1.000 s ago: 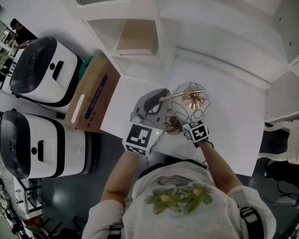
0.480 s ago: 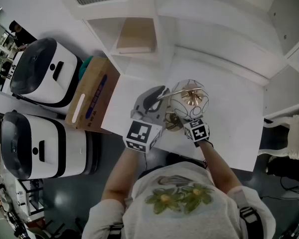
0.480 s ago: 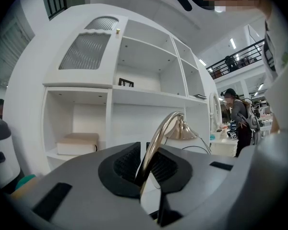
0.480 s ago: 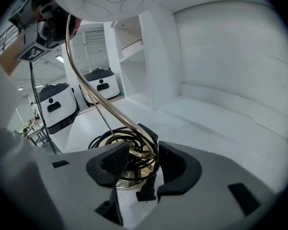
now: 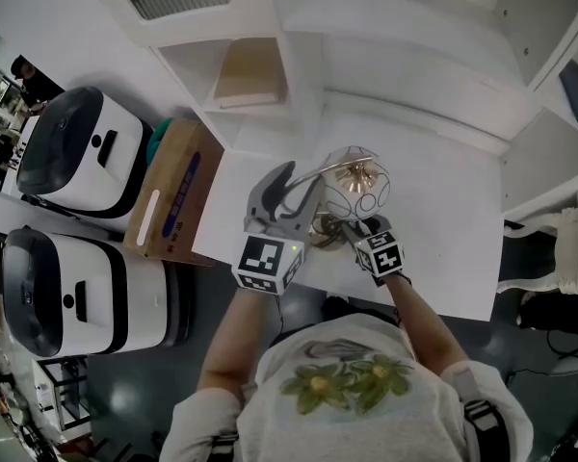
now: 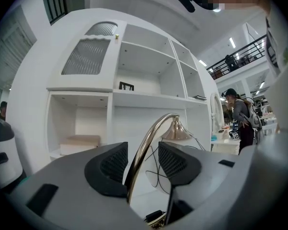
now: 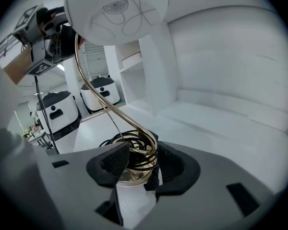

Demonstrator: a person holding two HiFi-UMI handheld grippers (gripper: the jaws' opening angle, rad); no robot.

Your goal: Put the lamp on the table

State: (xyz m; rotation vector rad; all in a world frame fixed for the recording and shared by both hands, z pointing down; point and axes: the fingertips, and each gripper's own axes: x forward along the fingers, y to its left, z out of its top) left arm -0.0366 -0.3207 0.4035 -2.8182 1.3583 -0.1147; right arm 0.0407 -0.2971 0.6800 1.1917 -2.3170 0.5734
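After standing the lamp [image 5: 347, 202] upright on the desk [image 5: 453, 224], near its 6 o'clock edge, now at the release. Just opened the left claw [image 5: 299, 179] at 9 o'clock of the shade [image 5: 361, 183], leaving the stem [image 6: 140, 153] loose between its pads [image 6: 110, 164]; likewise the right claw [image 5: 345, 227] at 6 o'clock, spread wide around the base [image 7: 129, 176], not pressing. Next, probably: draw both straight back, clear of stem, base and cord [image 7: 116, 139], without tipping anything.

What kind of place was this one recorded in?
Probably a large indoor hall or lab staged as a home: white shelving with a white table, two white-and-black machines parked beside it, and a railed upper gallery behind.
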